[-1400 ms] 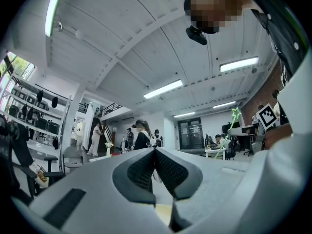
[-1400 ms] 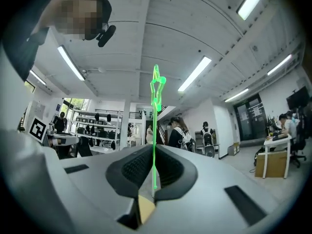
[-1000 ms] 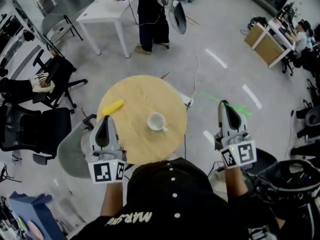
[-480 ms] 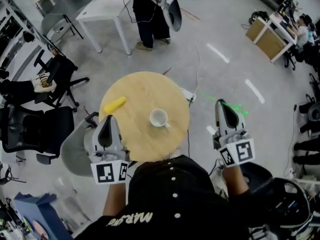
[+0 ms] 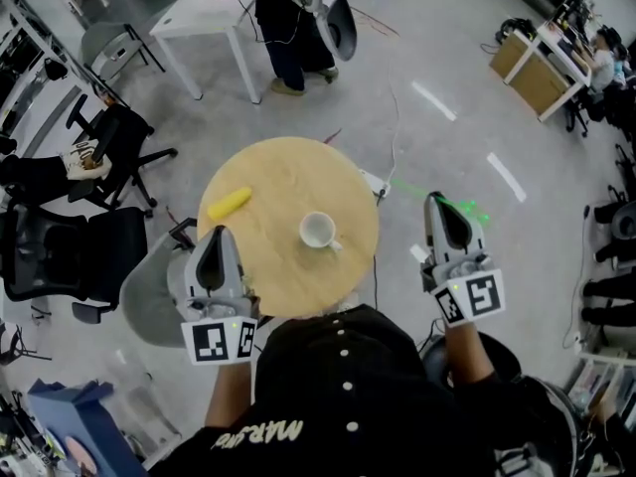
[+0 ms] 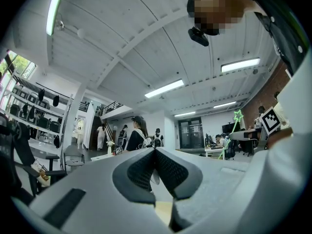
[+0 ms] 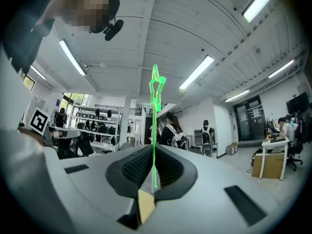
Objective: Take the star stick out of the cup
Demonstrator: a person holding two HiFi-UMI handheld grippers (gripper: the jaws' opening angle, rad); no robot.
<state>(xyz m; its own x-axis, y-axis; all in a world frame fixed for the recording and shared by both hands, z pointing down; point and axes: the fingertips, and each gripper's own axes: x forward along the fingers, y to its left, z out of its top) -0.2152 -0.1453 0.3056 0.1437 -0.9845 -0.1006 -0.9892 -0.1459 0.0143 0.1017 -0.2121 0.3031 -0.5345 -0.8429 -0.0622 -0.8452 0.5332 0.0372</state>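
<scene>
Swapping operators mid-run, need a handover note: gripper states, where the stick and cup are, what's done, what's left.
Left gripper: shut, empty, held by the near-left edge of the table.
Right gripper: shut on the star stick, held off to the right of the table, clear of it.
Cup: upright on the round table, nothing in it. A yellow thing lies to its left.
Done: the stick is out of the cup.
Left: probably only setting the stick down; nothing else looks pending.
</scene>
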